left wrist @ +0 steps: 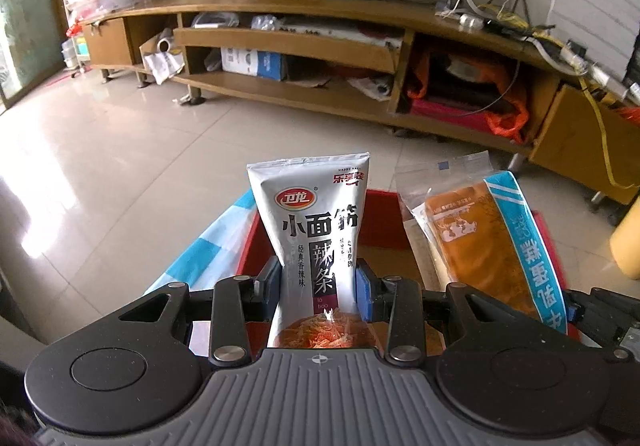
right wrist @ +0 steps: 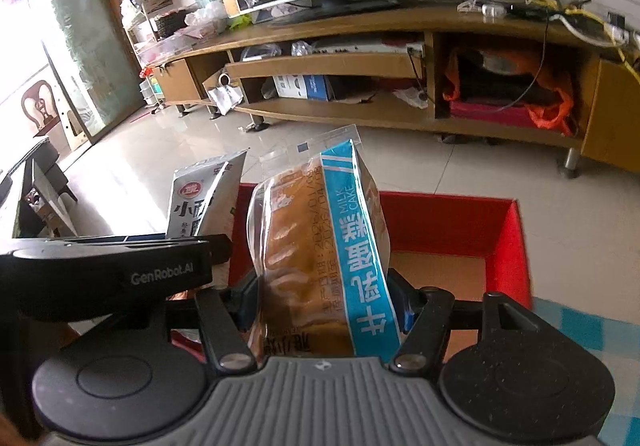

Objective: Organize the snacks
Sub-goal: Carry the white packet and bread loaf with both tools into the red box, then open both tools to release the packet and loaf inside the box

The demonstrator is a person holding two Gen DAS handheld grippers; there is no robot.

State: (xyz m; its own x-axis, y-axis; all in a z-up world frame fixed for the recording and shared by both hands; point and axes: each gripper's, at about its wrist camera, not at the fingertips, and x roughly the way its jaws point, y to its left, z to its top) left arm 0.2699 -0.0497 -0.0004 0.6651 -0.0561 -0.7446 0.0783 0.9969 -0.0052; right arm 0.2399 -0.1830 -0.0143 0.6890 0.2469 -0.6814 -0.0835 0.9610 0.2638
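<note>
My left gripper (left wrist: 318, 284) is shut on a white spicy-strip snack packet (left wrist: 312, 230), which stands upright between its pads over a red cardboard box (left wrist: 384, 217). To its right, the same view shows a clear milk cake packet (left wrist: 476, 238) with a blue stripe. In the right wrist view my right gripper (right wrist: 324, 298) is shut on that milk cake packet (right wrist: 320, 246), held above the red box (right wrist: 448, 226), whose brown floor looks bare. The white snack packet (right wrist: 200, 197) and the left gripper's body (right wrist: 108, 274) appear at the left there.
The box rests on a blue-and-white checked cloth (left wrist: 208, 246) (right wrist: 580, 330). Beyond lies glossy tiled floor (left wrist: 132, 149) and a long wooden TV stand (left wrist: 320, 41) with a television, cables and clutter. A glass door (right wrist: 88, 53) stands far left.
</note>
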